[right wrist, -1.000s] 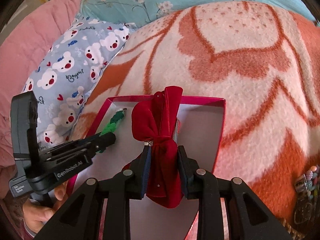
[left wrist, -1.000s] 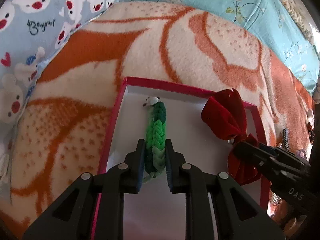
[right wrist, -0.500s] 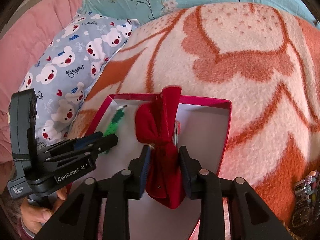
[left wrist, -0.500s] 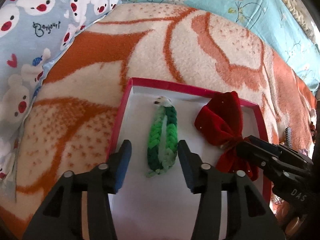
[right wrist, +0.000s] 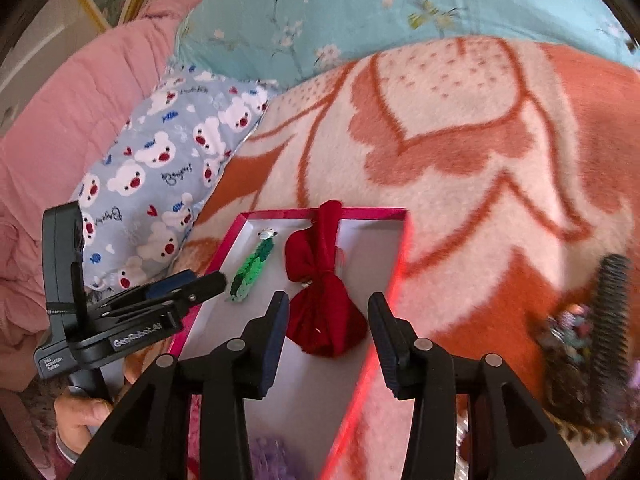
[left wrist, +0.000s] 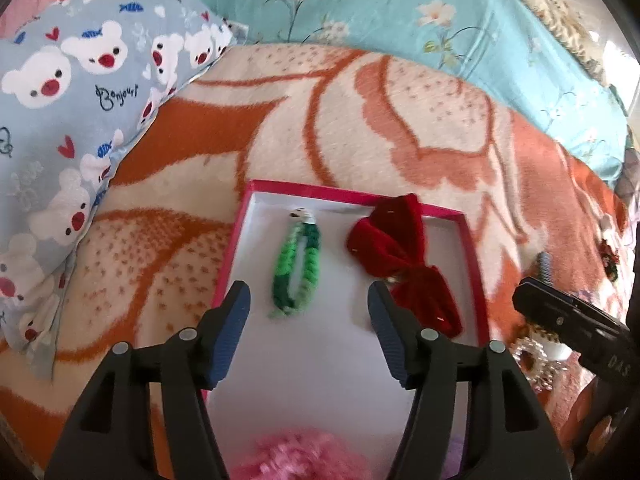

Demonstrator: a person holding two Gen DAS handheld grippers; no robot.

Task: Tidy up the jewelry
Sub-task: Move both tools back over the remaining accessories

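Both hands (right wrist: 80, 412) angled down — fingers (left wrist: 232, 336) opening

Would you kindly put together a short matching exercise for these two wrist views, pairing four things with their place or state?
Things:
1. green braided bracelet
2. red velvet bow
3. bear-print pillow
4. left gripper

Places or states:
A. lies in the right part of the red-rimmed box
B. jaws opening, nothing between the pads
C. lies in the left part of the box
D. lies outside the box, on the bed to its left

Pairs: 1-C, 2-A, 3-D, 4-B
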